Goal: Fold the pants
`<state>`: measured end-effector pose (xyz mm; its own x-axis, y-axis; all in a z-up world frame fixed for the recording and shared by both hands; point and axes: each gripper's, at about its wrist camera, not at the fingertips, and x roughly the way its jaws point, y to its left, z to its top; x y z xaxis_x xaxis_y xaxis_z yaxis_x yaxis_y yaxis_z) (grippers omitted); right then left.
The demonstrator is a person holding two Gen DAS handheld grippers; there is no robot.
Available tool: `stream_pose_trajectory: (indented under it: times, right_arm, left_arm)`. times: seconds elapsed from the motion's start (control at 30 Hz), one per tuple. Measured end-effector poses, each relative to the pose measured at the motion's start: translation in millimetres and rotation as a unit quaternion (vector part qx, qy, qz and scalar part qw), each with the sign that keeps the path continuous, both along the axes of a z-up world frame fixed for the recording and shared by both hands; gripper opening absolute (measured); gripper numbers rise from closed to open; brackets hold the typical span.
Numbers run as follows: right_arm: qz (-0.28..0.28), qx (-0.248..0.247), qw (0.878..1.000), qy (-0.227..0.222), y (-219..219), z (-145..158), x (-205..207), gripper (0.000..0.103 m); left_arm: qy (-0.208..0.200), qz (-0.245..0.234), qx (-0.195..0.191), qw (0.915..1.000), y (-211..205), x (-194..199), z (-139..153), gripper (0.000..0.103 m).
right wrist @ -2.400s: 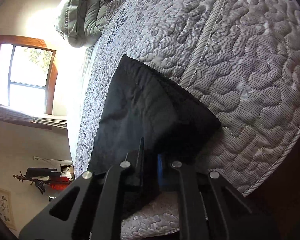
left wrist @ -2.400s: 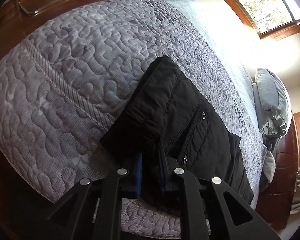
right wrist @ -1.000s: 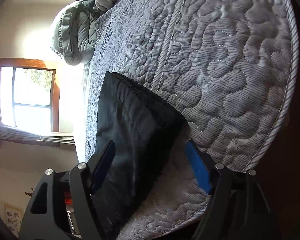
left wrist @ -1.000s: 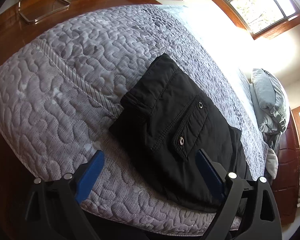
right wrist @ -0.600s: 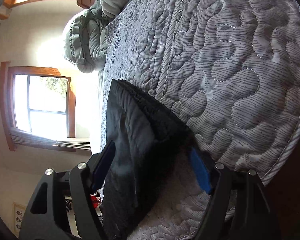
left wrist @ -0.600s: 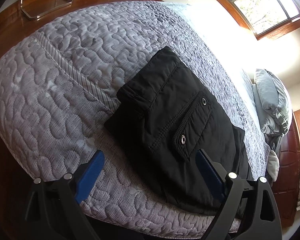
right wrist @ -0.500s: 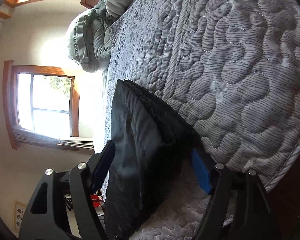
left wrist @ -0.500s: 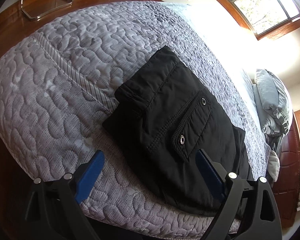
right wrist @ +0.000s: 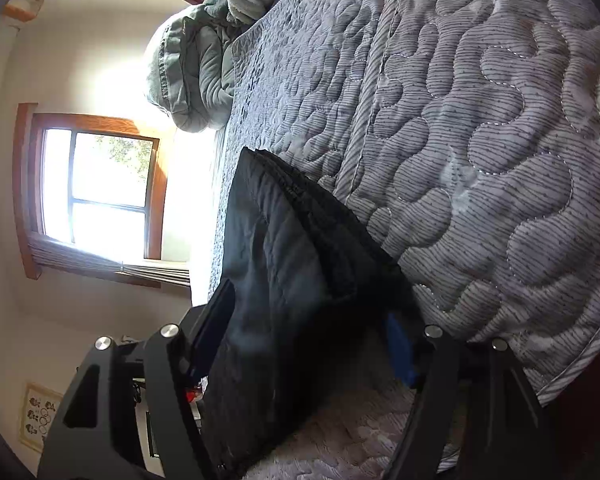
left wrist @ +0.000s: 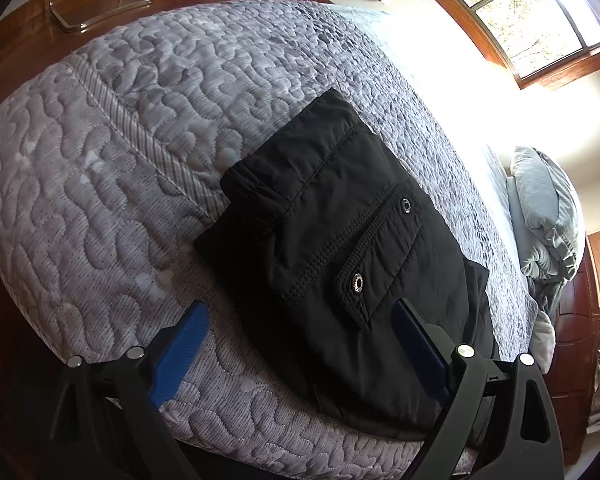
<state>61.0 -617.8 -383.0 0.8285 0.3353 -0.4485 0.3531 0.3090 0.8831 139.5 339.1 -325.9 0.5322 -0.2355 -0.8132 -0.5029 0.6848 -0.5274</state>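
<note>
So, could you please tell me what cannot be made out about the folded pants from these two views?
- Left wrist view: the near right edge of the folded black pants is hidden behind the left gripper.
- Right wrist view: the pants' near end is blurred and dark where the right gripper jaws are closing, so contact is unclear.
- Both views: layers underneath, against the grey quilted bedspread, are hidden.

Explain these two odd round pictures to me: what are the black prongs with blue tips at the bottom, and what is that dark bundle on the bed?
There is no robot here: a person holds a pair of tongs in each hand, and a wide-angle camera on each looks forward along its two fingers. One picture is from the left tongs, the other from the right tongs. The dark bundle is a pair of black pants, folded into a compact stack on a grey quilted bedspread. Grey pillows lie at the far end. Nothing is held: the left tongs stand open, and the right tongs are closing with the pants' edge between them, not yet pinched.
</note>
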Motion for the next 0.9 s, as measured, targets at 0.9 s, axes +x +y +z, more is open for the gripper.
stream_pose_trajectory:
  times: [0.9]
  right_arm:
    - [-0.001,0.007,1.0,0.007,-0.9,4.6,8.9,0.074]
  left_arm:
    - [0.026,0.045,0.002,0.9986,12.7,28.5,-25.9,0.073]
